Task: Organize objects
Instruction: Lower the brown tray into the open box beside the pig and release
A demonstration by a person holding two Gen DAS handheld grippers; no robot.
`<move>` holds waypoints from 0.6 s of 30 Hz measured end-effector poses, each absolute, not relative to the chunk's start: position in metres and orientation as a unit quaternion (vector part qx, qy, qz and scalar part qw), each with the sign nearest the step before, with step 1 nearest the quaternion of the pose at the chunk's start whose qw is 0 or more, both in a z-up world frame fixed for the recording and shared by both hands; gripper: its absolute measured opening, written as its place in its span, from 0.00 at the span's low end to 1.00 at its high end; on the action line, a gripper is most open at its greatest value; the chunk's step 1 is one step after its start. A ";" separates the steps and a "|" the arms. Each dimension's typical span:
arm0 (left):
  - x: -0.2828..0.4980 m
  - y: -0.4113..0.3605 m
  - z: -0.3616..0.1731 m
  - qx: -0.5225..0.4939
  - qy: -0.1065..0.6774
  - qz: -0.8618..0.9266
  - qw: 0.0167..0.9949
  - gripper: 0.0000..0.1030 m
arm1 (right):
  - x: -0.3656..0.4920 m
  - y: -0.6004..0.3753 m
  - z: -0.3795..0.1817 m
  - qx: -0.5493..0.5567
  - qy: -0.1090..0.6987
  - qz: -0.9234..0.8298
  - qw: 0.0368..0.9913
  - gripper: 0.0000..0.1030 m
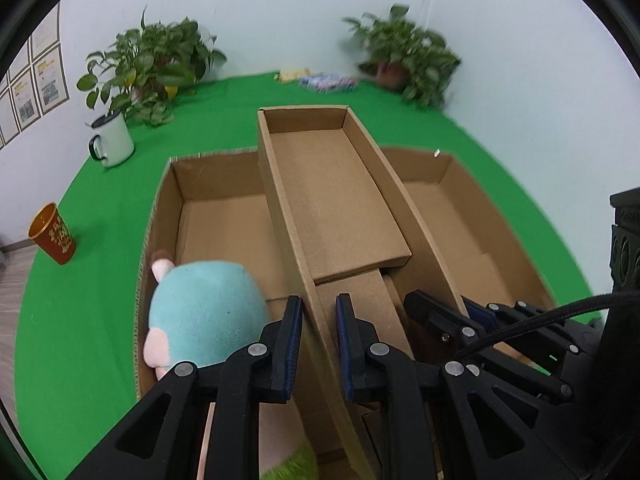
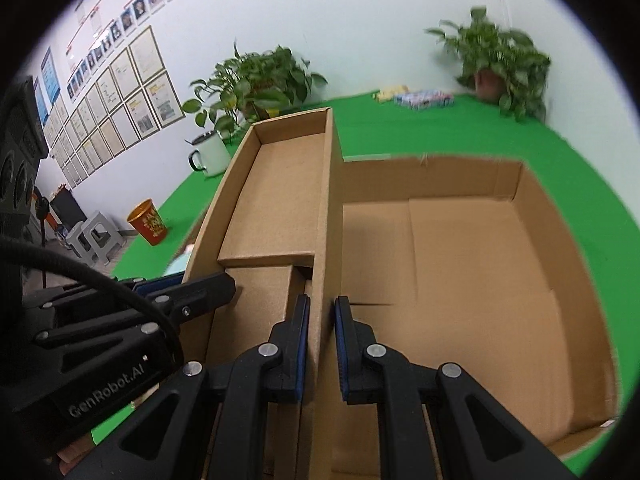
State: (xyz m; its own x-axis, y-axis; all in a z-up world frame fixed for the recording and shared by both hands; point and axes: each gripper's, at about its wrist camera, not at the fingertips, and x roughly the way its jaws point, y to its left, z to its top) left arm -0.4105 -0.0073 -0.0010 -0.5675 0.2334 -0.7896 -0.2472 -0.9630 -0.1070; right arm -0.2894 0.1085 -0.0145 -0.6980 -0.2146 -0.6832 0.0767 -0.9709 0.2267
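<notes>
Boxes are what this turns on: a wide, shallow cardboard tray (image 1: 172,208) lies on the green counter (image 1: 80,320), and a narrow carton (image 1: 332,200) sits tilted across its middle, near end low inside the tray, far end propped over the far rim. The tray is the largest piece; its right half is bare, and its left near corner holds a blue plush (image 1: 204,312). By my reading the carton is light and fairly stiff, though its thin walls would bow or crease under a hard squeeze, and plain cardboard offers fair friction against rubber pads. The left gripper (image 1: 318,344) is pinching the carton's left wall near its near end, one pad outside and one inside; the right gripper (image 2: 322,344) is clamped the same way on the right wall. Holding both long walls low and near keeps the load balanced, but the far end overhangs, so it will likely want to droop or twist unless both sides move evenly. The plush looks soft and squashy and sits close to the left gripper's outer finger, so it could get nudged. Beyond the tray, well apart, stand two potted plants (image 1: 152,68), a white mug (image 1: 112,140) at far left and a red cup (image 1: 52,234) at left, none near enough to matter.
</notes>
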 end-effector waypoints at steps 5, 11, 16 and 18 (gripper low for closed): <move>-0.432 -0.011 -0.047 -0.480 0.032 0.870 0.111 0.12 | -0.301 0.104 -0.044 0.410 -0.095 -0.903 0.083 0.11; -0.433 -0.017 -0.063 -0.481 0.035 0.869 0.107 0.14 | -0.303 0.103 -0.065 0.439 -0.111 -0.887 0.093 0.09; -0.414 -0.026 -0.046 -0.461 0.029 0.881 0.104 0.14 | -0.306 0.103 -0.071 0.452 -0.099 -0.883 0.083 0.09; -0.407 -0.032 -0.041 -0.456 0.026 0.884 0.102 0.14 | -0.307 0.100 -0.069 0.456 -0.090 -0.882 0.079 0.09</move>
State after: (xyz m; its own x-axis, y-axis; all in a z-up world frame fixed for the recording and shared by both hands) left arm -0.4071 -0.0324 -0.0405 -0.5634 0.1569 -0.8112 -0.2042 -0.9778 -0.0473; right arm -0.3068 0.0998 -0.0689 -0.5717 -0.2207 -0.7902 0.0571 -0.9715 0.2300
